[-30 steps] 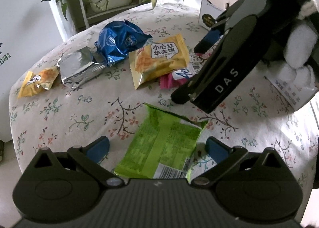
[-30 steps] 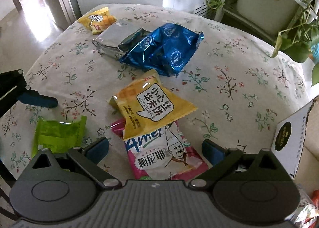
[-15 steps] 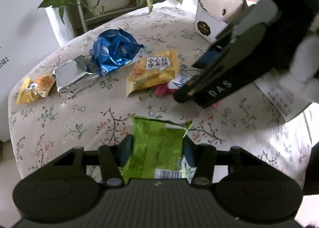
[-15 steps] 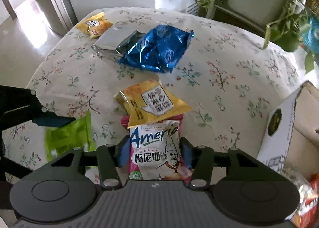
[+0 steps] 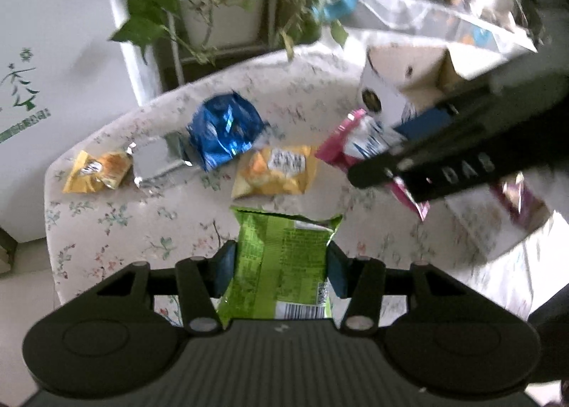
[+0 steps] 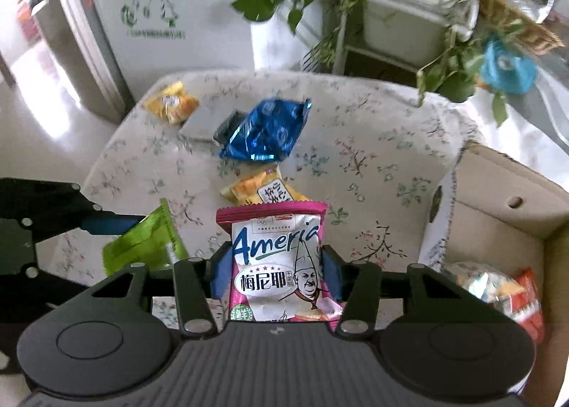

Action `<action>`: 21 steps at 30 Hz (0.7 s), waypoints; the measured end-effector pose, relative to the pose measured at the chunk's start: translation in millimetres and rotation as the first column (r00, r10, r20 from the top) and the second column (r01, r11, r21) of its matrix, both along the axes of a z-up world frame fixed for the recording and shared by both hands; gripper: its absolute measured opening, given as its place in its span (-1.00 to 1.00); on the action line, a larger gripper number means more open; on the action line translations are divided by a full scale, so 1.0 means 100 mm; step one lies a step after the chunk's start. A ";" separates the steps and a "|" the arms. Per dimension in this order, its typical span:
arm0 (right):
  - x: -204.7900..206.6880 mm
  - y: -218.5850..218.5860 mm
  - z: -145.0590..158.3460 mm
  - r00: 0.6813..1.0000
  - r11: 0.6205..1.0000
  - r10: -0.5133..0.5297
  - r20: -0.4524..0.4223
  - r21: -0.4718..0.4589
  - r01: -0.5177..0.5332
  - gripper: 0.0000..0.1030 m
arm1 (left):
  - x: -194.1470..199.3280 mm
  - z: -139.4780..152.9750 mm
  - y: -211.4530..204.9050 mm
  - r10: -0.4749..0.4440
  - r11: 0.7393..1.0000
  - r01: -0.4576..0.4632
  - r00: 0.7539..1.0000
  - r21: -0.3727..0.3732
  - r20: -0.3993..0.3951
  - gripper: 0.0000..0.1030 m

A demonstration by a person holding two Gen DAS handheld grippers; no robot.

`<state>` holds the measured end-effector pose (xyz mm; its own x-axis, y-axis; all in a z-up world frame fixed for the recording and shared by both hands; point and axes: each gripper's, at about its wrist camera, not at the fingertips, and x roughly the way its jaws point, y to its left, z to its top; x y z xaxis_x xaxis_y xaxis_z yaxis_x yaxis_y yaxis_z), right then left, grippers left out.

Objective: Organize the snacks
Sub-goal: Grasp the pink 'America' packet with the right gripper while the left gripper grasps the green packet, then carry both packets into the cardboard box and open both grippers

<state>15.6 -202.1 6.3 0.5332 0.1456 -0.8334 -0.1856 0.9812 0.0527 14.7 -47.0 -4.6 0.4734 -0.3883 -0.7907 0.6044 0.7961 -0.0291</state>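
My left gripper (image 5: pixel 281 270) is shut on a green snack packet (image 5: pixel 282 264) and holds it above the floral table. My right gripper (image 6: pixel 275 273) is shut on a pink Ameria packet (image 6: pixel 277 257), also lifted; both show in the other view, the pink packet (image 5: pixel 355 140) and the green packet (image 6: pixel 145 243). On the table lie a yellow waffle packet (image 5: pixel 277 170), a blue bag (image 5: pixel 224 129), a silver packet (image 5: pixel 156 158) and a small yellow packet (image 5: pixel 97 170). An open cardboard box (image 6: pixel 498 229) at the right holds some snacks (image 6: pixel 498 286).
Potted plants (image 5: pixel 199 5) on a white stand sit behind the table. A white appliance (image 5: pixel 42 87) stands at the left. The table's near-left edge (image 5: pixel 53 247) drops to the floor.
Both grippers closed on their packets, green in the left and pink in the right, and lifted them up off the table. The right gripper has moved toward the box.
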 end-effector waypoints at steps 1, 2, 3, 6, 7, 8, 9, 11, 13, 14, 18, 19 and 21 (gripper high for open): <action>-0.03 -0.02 0.03 1.000 1.000 -0.019 0.013 0.014 0.019 0.13 | 0.00 0.04 0.01 0.016 1.000 -0.016 1.000 -0.016 0.002 0.00; -0.07 -0.04 0.07 0.999 0.999 -0.043 0.026 0.028 0.043 0.13 | 0.01 0.08 0.01 0.032 0.999 -0.032 0.999 -0.036 0.004 0.00; -0.08 -0.06 0.10 0.997 0.997 -0.063 0.036 0.038 0.062 0.13 | 0.02 0.12 0.02 0.047 0.997 -0.047 0.999 -0.055 0.005 0.00; -0.11 -0.16 0.16 0.989 0.989 -0.132 0.062 0.078 0.127 0.13 | 0.05 0.20 0.03 0.086 0.991 -0.085 0.996 -0.105 0.005 0.00; -0.10 -0.18 0.17 0.987 0.986 -0.147 0.069 0.087 0.141 0.13 | 0.06 0.22 0.05 0.100 0.987 -0.100 0.995 -0.123 -0.004 0.00; -0.08 -0.22 0.19 0.983 0.983 -0.167 0.078 0.093 0.160 0.13 | 0.06 0.24 0.06 0.110 0.984 -0.111 0.994 -0.139 -0.012 0.00; -0.07 -0.24 0.19 0.979 0.979 -0.188 0.083 0.095 0.180 0.13 | 0.07 0.25 0.05 0.116 0.982 -0.117 0.993 -0.147 -0.014 0.00; -0.06 -0.32 0.22 0.969 0.969 -0.233 0.087 0.110 0.223 0.13 | 0.09 0.27 0.02 0.121 0.982 -0.120 0.993 -0.146 0.000 0.00; -0.04 -0.37 0.23 0.960 0.958 -0.265 0.091 0.135 0.252 0.13 | 0.11 0.27 0.01 0.131 0.980 -0.129 0.991 -0.153 -0.001 0.00; -0.05 -0.39 0.25 0.957 0.954 -0.276 0.094 0.146 0.261 0.13 | 0.12 0.28 0.00 0.138 0.977 -0.137 0.990 -0.163 -0.008 0.00; -0.04 -0.44 0.29 0.949 0.947 -0.296 0.108 0.160 0.277 0.13 | 0.14 0.31 -0.05 0.151 0.973 -0.150 0.989 -0.177 -0.007 0.00; -0.04 -0.45 0.29 0.948 0.946 -0.300 0.108 0.163 0.281 0.13 | 0.14 0.32 -0.08 0.151 0.973 -0.150 0.988 -0.177 -0.005 0.00; -0.04 -0.48 0.29 0.945 0.943 -0.310 0.108 0.165 0.290 0.13 | 0.14 0.32 -0.12 0.159 0.971 -0.158 0.987 -0.182 -0.009 0.00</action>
<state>11.3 -249.8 35.7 0.6736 0.0756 -0.7352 0.1015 0.9759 0.1934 29.0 -59.3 27.8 0.5448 -0.4446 -0.7110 0.4719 0.8634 -0.1783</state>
